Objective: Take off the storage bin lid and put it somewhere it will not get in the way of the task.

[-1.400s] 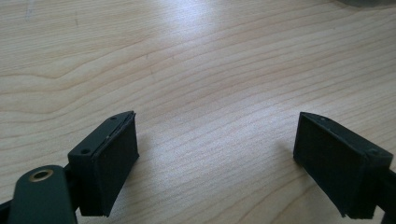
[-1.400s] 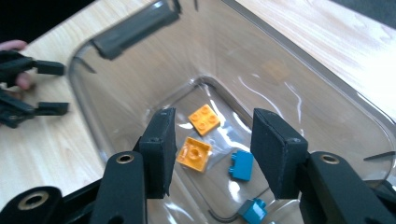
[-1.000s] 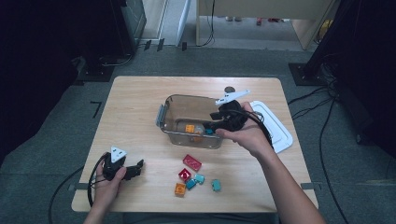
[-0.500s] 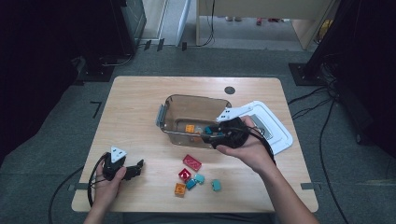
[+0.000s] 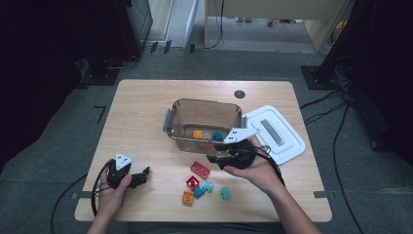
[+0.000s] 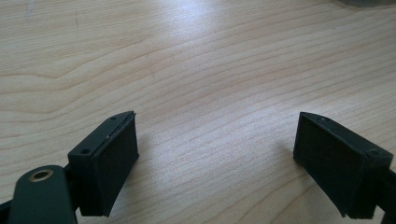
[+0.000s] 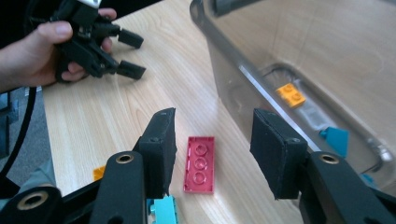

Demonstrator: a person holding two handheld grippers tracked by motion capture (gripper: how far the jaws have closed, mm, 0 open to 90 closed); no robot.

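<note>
My right gripper (image 5: pixel 215 160) hovers just in front of the clear brown bin (image 5: pixel 176 111), jaws pointing left. In the right gripper view the right gripper (image 7: pixel 215 126) stands open, and a flat red plate (image 7: pixel 201 158) lies on the wood below the gap, not touched. That red plate (image 5: pixel 200 169) heads a small cluster of loose bricks. An orange brick (image 5: pixel 197 134) and a teal brick (image 5: pixel 217 136) lie inside the bin. My left gripper (image 5: pixel 141 176) rests at the table's front left. In its own view the left gripper (image 6: pixel 215 140) is open over bare wood.
A white lid (image 5: pixel 292 141) lies right of the bin. Near the front edge sit a red brick (image 5: pixel 192 183), an orange brick (image 5: pixel 188 197) and teal bricks (image 5: pixel 225 193). The bin wall (image 7: pixel 233 84) is close to my right jaw. Cables trail off the table's front.
My right gripper has come back from over the bin and down, toward the person, to the red plate in front of it. The left gripper has stayed put.
</note>
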